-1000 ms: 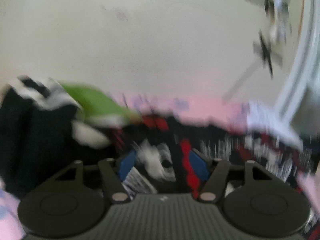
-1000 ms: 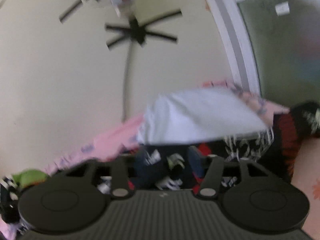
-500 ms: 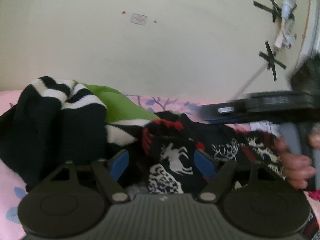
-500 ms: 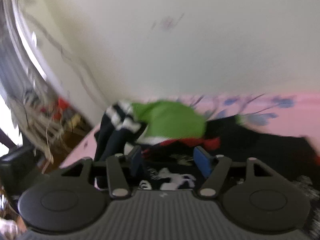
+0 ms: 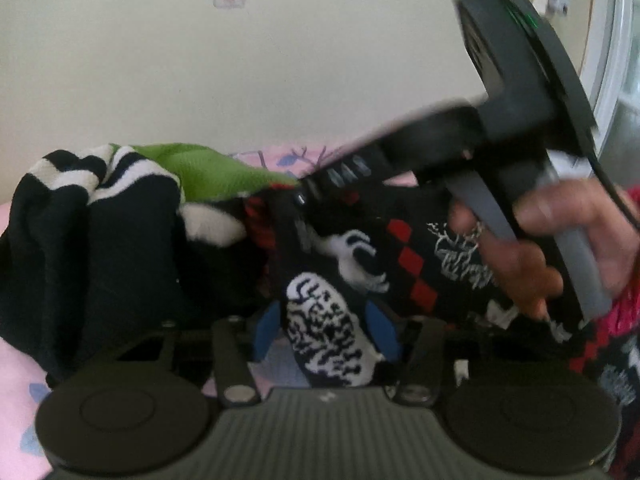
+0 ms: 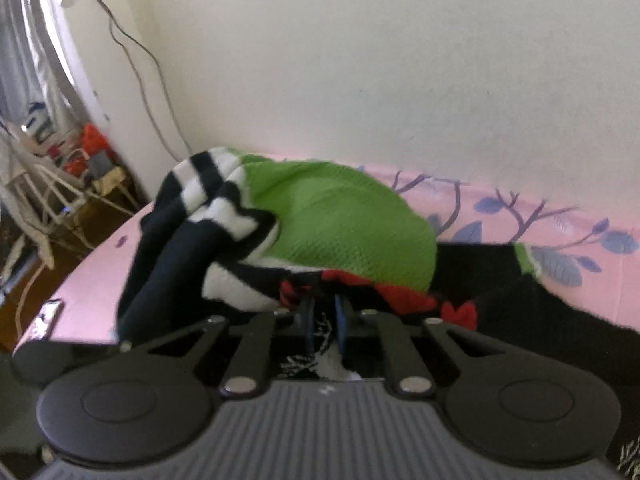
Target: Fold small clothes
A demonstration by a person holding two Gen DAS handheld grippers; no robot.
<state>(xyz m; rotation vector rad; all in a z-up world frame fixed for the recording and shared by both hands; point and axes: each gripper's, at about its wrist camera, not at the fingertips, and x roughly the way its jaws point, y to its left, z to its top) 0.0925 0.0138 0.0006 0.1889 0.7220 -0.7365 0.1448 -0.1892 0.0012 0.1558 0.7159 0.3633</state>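
A black knit sweater [image 5: 404, 248] with red diamonds and white deer figures lies crumpled on the pink bedsheet [image 6: 520, 208]. My left gripper [image 5: 325, 332] is low over it. Its jaws are closing, and a black-and-white patterned fold [image 5: 324, 336] sits between the blue pads, which do not clearly press it. My right gripper [image 6: 323, 320] is shut on the same sweater near its red trim [image 6: 400, 300]. In the left wrist view a hand [image 5: 560, 240] holds that right gripper. A green knit garment [image 6: 340, 220] and a black-and-white striped one [image 6: 208, 200] are heaped just behind.
The heap lies against a cream wall. A cable [image 6: 136, 60] runs down the wall on the left. Beyond the bed's left edge are a white rack and floor clutter [image 6: 60, 160]. A phone [image 6: 46, 316] lies on that bed edge.
My right gripper swung from a white cloth over to the heap and shut on the patterned sweater. My left gripper's jaws narrowed around the patterned fold.
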